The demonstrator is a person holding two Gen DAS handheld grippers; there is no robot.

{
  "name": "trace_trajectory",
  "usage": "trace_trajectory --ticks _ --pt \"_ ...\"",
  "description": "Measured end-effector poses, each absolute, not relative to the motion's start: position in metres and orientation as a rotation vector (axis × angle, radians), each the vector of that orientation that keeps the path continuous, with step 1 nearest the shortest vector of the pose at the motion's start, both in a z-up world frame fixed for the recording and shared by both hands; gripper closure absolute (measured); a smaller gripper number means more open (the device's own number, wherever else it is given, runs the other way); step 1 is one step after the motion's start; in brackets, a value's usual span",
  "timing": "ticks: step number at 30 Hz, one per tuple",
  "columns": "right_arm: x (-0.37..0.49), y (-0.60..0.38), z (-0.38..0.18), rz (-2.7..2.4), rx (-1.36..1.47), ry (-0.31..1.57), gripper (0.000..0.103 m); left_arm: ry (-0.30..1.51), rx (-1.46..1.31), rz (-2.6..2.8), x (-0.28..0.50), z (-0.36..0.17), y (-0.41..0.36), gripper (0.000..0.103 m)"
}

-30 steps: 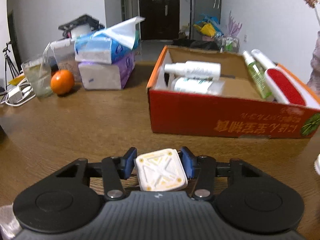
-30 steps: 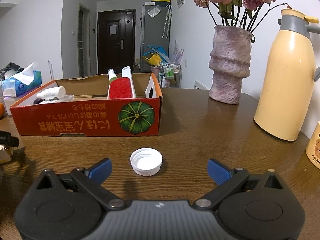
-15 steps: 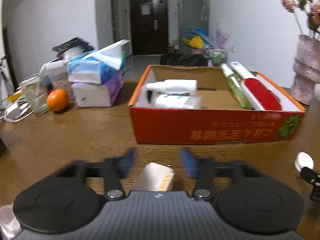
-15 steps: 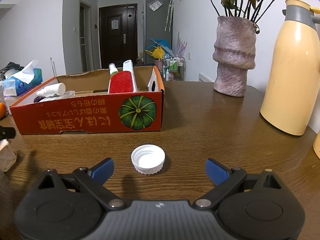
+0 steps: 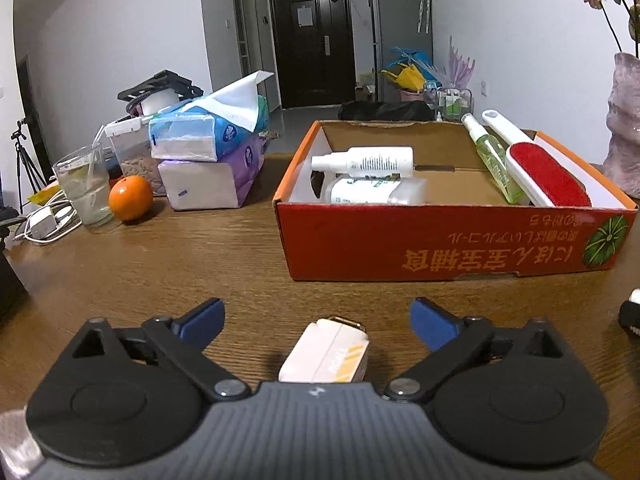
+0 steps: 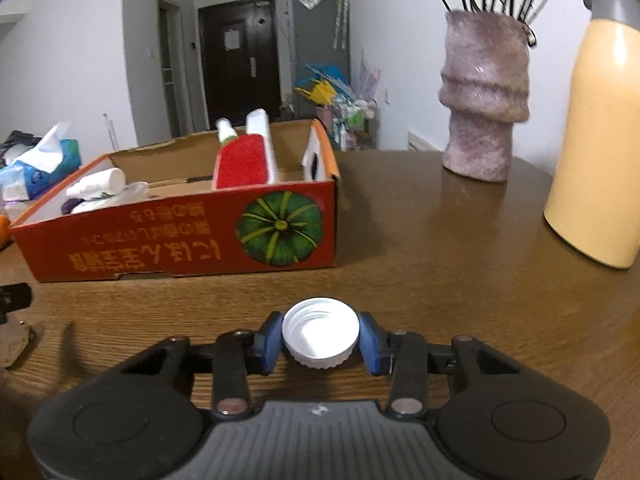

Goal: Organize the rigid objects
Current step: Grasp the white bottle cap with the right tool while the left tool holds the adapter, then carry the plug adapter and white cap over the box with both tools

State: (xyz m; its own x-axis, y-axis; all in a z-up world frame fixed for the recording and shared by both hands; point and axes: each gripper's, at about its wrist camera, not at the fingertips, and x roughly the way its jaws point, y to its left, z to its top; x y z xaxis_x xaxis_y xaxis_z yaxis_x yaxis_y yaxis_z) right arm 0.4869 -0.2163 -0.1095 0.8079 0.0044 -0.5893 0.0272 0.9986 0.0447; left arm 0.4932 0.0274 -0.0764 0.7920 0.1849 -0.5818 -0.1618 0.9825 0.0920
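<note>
A small white and yellow block [image 5: 326,354] lies tilted on the brown table between the wide-apart blue pads of my left gripper [image 5: 318,320], untouched; the jaws are still opening. In the right wrist view my right gripper [image 6: 320,338] has its blue pads pressed on both sides of a white bottle cap [image 6: 320,330] that rests open side up on the table. Beyond both stands the red cardboard box [image 5: 452,240], [image 6: 180,240], which holds white bottles [image 5: 364,162], a green spray bottle [image 5: 494,160] and a red lint brush [image 5: 546,174].
Left of the box are tissue packs [image 5: 204,136], an orange [image 5: 130,198], a glass with a straw [image 5: 84,188] and cables [image 5: 44,224]. A pink vase [image 6: 482,100] and a cream thermos jug [image 6: 600,128] stand to the right. The other gripper's tip shows at the edge [image 5: 632,316].
My left gripper opened and let go of the white block, which now lies tilted on the table. My right gripper moved up to the cap and shut on it.
</note>
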Motion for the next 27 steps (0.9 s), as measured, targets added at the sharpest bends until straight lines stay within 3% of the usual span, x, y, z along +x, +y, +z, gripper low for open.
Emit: trace_trajectory --ticks 9,12,24,26,27 --pt "0.474 -0.211 -0.100 -0.015 0.032 0.534 0.064 0.715 0.026 0.165 0.505 -0.090 0.031 0.000" --pt "0.474 -0.212 -0.100 -0.016 0.035 0.531 0.064 0.755 0.001 0.152 0.509 -0.095 0.036 0.004" --pt "0.472 -0.213 -0.101 -0.009 0.047 0.535 0.064 0.782 -0.043 0.131 0.490 -0.091 0.031 0.042" --pt "0.473 -0.213 -0.101 -0.006 0.048 0.537 0.064 0.774 -0.040 0.131 0.487 -0.090 0.030 0.064" --pt "0.472 -0.213 -0.101 -0.005 0.047 0.537 0.064 0.773 -0.053 0.119 0.487 -0.089 0.031 0.070"
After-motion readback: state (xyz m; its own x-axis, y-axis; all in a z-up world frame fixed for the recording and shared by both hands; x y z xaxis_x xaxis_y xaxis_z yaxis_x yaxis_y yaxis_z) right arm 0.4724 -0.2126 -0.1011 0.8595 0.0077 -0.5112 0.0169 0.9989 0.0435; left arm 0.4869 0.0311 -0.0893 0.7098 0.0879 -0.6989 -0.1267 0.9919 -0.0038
